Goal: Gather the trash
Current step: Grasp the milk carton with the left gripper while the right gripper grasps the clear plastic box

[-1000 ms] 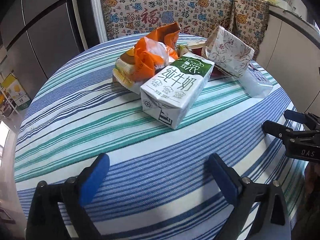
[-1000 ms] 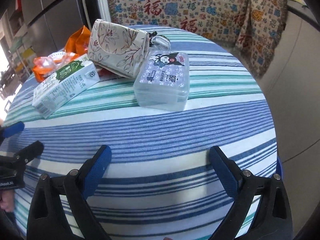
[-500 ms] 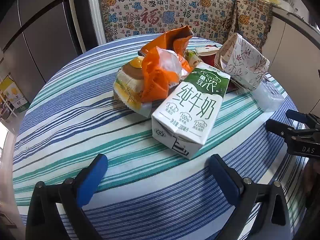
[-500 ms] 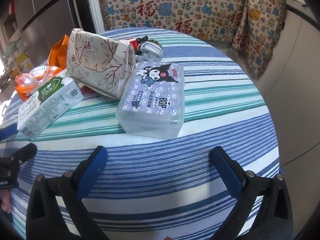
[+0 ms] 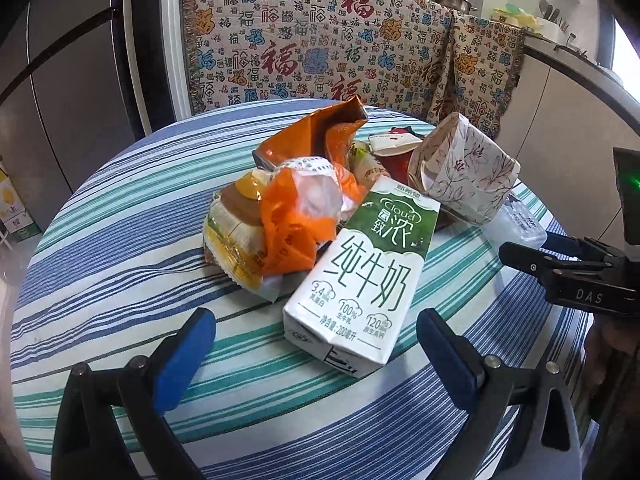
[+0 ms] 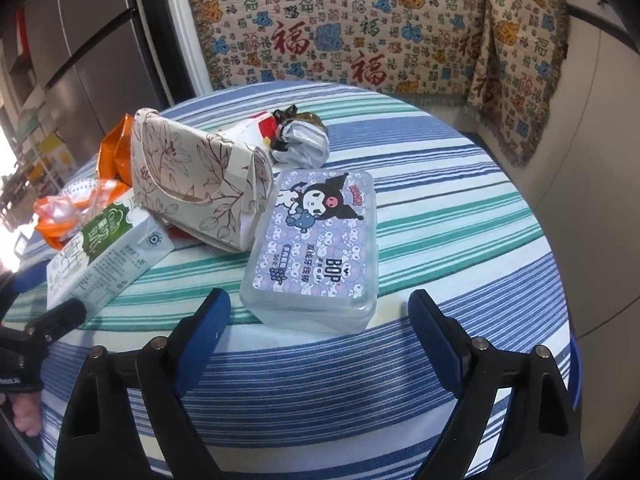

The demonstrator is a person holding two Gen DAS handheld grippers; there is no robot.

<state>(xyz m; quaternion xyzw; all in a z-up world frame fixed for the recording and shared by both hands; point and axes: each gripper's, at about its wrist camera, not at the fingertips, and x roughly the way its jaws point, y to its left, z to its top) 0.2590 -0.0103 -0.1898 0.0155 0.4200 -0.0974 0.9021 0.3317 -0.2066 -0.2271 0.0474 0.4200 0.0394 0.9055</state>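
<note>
A white and green milk carton [image 5: 360, 276] lies on the striped round table [image 5: 120, 240], its near end just in front of my open left gripper [image 5: 316, 340]. Orange wrappers [image 5: 304, 216] and a yellow snack pack [image 5: 232, 236] are piled behind it. A floral paper bag [image 5: 464, 176] lies to the right; it also shows in the right wrist view [image 6: 192, 188]. My open right gripper [image 6: 320, 320] faces a clear plastic box with a cartoon label [image 6: 320, 240], close to its near end. The carton [image 6: 100, 256] lies left of the box.
A crumpled silver wrapper [image 6: 304, 140] and a red and white pack [image 5: 396, 148] lie behind the bag. A patterned cloth [image 5: 320, 40] hangs behind the table. A grey fridge [image 5: 60, 80] stands at left, a counter [image 5: 580, 92] at right. The table edge curves close on the right.
Both grippers have moved forward. The carton now sits just ahead of the left jaws, and the clear box now sits just ahead of the right jaws. Both stay open.
</note>
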